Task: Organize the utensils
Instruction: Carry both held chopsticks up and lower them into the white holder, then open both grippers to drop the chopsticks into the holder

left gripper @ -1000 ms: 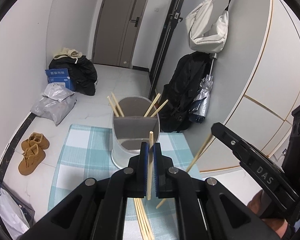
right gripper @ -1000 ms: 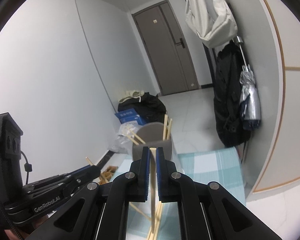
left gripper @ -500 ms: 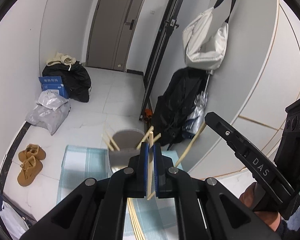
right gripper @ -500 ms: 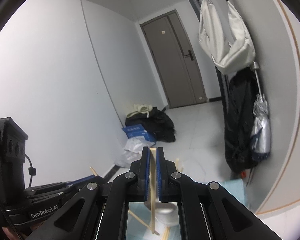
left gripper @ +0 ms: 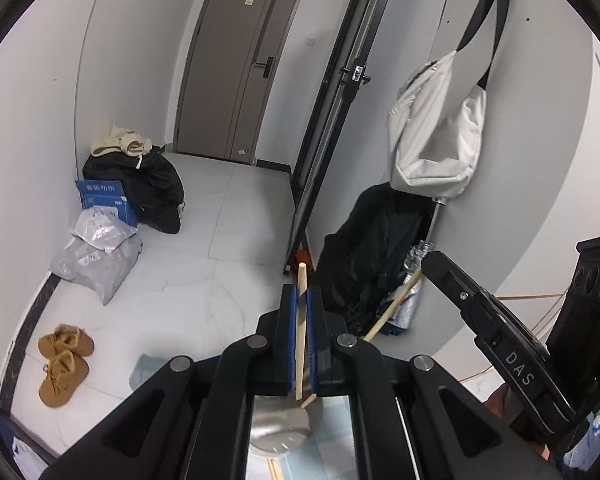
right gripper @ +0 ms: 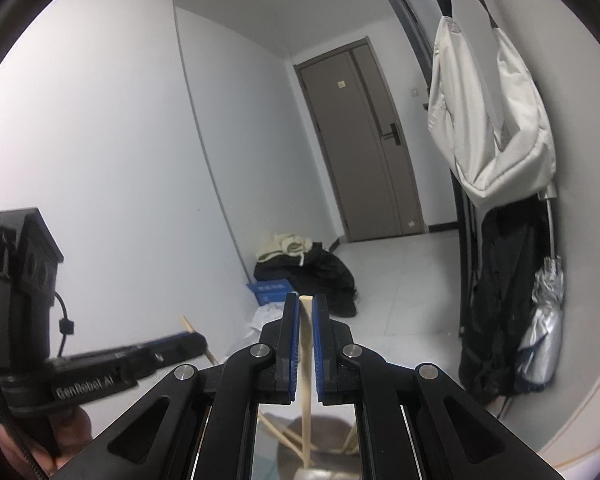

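My left gripper (left gripper: 299,304), jaws clamped on one chopstick (left gripper: 300,332), my right gripper (right gripper: 306,312), jaws clamped on another chopstick (right gripper: 306,364), both upright above the grey holder (right gripper: 332,452), more chopsticks inside.

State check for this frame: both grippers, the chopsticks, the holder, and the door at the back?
left gripper: shut on a chopstick, upright
right gripper: shut on a second chopstick, upright
utensil holder: standing below, other chopsticks leaning inside
grey door: closed
white bag: hanging on the wall
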